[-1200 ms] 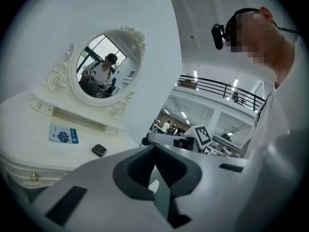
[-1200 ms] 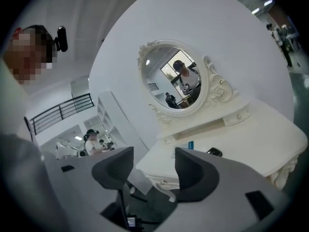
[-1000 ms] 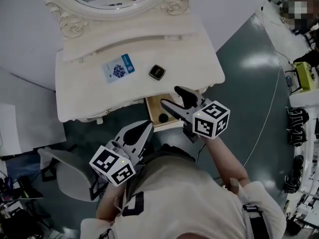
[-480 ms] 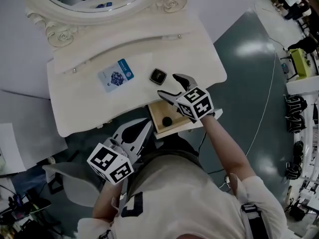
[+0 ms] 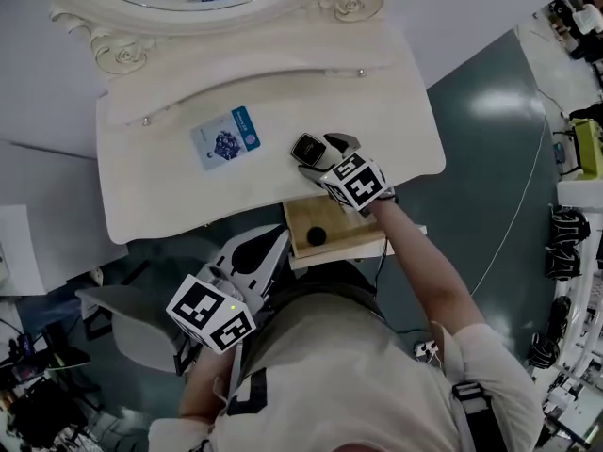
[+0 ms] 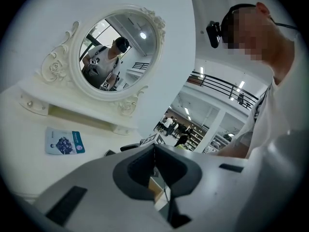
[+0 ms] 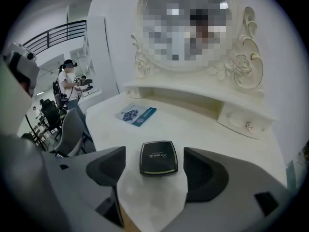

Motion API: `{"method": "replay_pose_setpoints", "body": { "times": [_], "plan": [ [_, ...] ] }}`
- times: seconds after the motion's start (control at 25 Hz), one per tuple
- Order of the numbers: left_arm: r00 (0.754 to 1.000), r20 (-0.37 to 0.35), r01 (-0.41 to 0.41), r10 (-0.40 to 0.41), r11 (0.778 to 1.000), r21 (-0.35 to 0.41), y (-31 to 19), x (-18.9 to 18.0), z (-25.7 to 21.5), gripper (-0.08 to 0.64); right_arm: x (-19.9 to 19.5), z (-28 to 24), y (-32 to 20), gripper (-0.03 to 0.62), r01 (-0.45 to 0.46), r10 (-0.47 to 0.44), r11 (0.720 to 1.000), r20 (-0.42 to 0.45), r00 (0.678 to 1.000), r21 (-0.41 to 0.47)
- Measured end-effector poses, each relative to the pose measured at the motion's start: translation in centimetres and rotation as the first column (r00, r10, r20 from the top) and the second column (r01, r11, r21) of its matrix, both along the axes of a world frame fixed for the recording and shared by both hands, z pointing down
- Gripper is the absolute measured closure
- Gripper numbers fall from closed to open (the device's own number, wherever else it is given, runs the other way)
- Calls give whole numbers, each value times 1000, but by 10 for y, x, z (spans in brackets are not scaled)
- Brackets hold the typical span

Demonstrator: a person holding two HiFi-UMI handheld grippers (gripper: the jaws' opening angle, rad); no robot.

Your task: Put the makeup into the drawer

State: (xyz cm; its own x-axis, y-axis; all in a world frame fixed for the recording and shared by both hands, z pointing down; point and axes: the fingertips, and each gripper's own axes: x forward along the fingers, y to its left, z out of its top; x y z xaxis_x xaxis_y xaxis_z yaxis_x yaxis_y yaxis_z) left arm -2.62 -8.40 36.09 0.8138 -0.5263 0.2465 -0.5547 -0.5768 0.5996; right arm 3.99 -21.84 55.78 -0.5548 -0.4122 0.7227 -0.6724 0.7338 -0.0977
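1. Head view: black square makeup compact (image 5: 303,146) near cream dressing table's (image 5: 170,196) front edge, above open wooden drawer (image 5: 349,238).
2. Left gripper view: left gripper (image 6: 154,149) closed, empty.
3. Right gripper view: right gripper (image 7: 155,163), jaws just opening wide, flanks compact untouched; lower squarely, then squeeze.

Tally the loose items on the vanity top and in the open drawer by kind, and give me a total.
Black compact: 1
Blue-and-white packet: 1
Small round black item in the drawer: 1
Total: 3
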Motion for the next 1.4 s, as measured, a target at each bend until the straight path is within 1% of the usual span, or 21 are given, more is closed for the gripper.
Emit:
{"method": "replay_pose_setpoints", "body": {
  "times": [0.12, 0.4, 0.52, 0.8, 0.96, 1.12, 1.28, 1.4],
  "plan": [
    [999, 10, 30, -30, 999, -11, -3, -1, 2, 522, -4, 13, -4, 249, 20, -20, 1000, -9, 1000, -20],
    [998, 19, 64, -63, 998, -19, -9, -10, 5, 522, -14, 35, -11, 249, 33, -36, 998, -53, 998, -47],
    [997, 19, 71, -71, 997, -19, -12, -16, 4, 522, -12, 41, -14, 250, 23, -27, 999, -86, 996, -41],
    [995, 2, 99, -99, 995, -16, -19, -39, 3, 522, -14, 43, -15, 252, 5, -10, 999, -98, 995, -47],
    [993, -4, 122, -122, 993, 0, -21, -52, -2, 522, -13, 43, -13, 252, -16, 9, 998, -109, 994, -64],
    [990, -15, 143, -143, 990, 13, -19, -63, -7, 522, -13, 37, -10, 252, -35, 27, 997, -115, 993, -68],
    [987, -20, 162, -161, 987, 18, -16, -73, -10, 522, -29, 13, -5, 252, -24, 22, 999, -80, 997, -32],
    [985, -19, 172, -172, 984, 39, -20, -79, -15, 522, -41, -11, -6, 252, -18, 19, 1000, -49, 999, 8]
  ]
}}
